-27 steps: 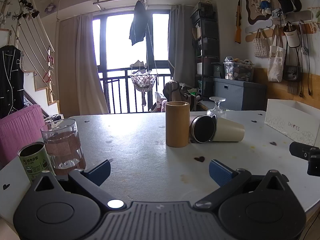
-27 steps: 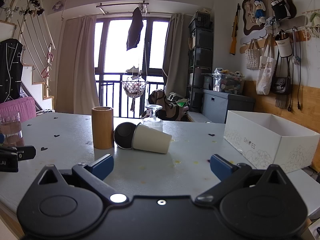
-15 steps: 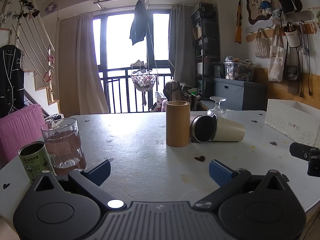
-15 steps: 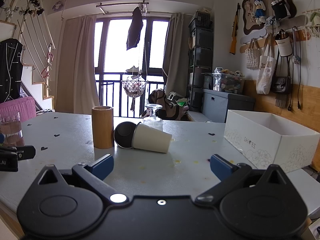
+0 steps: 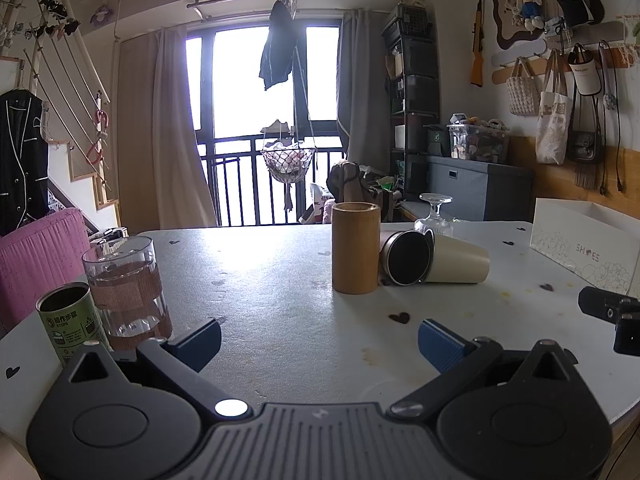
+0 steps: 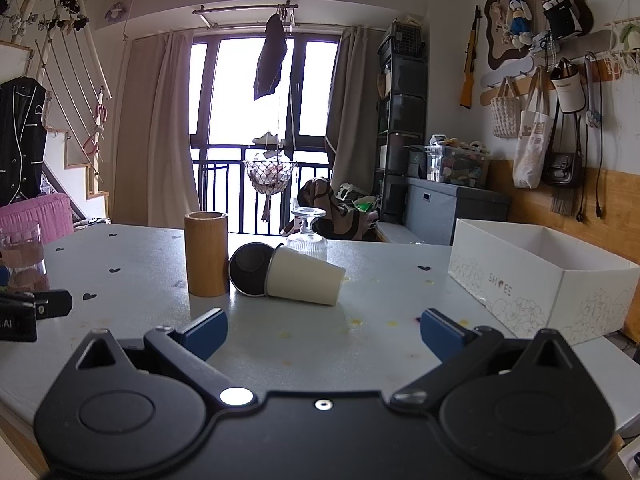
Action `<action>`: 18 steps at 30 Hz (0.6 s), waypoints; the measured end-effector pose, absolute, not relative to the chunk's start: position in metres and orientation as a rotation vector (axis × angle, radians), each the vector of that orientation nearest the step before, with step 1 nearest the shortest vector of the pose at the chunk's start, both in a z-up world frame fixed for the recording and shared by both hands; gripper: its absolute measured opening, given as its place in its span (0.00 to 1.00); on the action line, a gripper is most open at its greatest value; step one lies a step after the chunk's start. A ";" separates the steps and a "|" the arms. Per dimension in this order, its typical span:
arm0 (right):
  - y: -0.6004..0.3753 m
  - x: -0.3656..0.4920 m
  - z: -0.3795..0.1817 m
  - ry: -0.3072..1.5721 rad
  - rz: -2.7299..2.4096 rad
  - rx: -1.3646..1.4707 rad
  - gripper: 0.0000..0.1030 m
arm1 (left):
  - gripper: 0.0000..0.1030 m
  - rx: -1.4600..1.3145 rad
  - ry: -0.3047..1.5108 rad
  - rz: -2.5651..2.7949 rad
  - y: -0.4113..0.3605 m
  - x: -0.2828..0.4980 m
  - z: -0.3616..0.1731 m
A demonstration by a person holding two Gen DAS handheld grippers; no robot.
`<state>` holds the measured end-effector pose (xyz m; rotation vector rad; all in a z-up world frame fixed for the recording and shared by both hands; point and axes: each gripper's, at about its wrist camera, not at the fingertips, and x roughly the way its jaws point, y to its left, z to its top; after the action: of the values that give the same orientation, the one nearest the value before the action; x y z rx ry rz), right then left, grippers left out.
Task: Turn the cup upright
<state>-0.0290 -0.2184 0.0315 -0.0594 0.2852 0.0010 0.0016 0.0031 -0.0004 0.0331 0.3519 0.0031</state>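
Right now the cream cup (image 6: 304, 282) is seen lying on its side beside the bamboo tube (image 6: 206, 253), while left gripper (image 5: 319, 338) and right gripper (image 6: 324, 330) are held wide apart, nothing gripped.

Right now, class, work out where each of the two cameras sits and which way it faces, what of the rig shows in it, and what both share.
Left wrist: on the left gripper, low over the white table, facing the window; open blue-padded fingers show.
Right wrist: on the right gripper, further right, facing likewise; open fingers show, left gripper at left edge.
Shared: tipped cream paper cup, upright bamboo cylinder, white shoebox.
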 end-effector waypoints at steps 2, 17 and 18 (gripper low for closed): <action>-0.219 -0.029 0.031 0.285 0.002 -0.058 1.00 | 1.00 0.033 0.352 0.004 0.004 0.002 -0.001; -0.220 -0.015 0.017 0.300 0.023 -0.030 1.00 | 1.00 0.045 0.333 -0.040 -0.001 0.043 0.007; -0.222 -0.014 0.016 0.305 0.022 -0.029 1.00 | 1.00 0.042 0.327 -0.038 -0.002 0.051 0.010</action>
<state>-0.0140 -0.2219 0.0160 -0.0287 0.3046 0.0220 0.0505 -0.0020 0.0099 0.0417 0.3272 -0.0384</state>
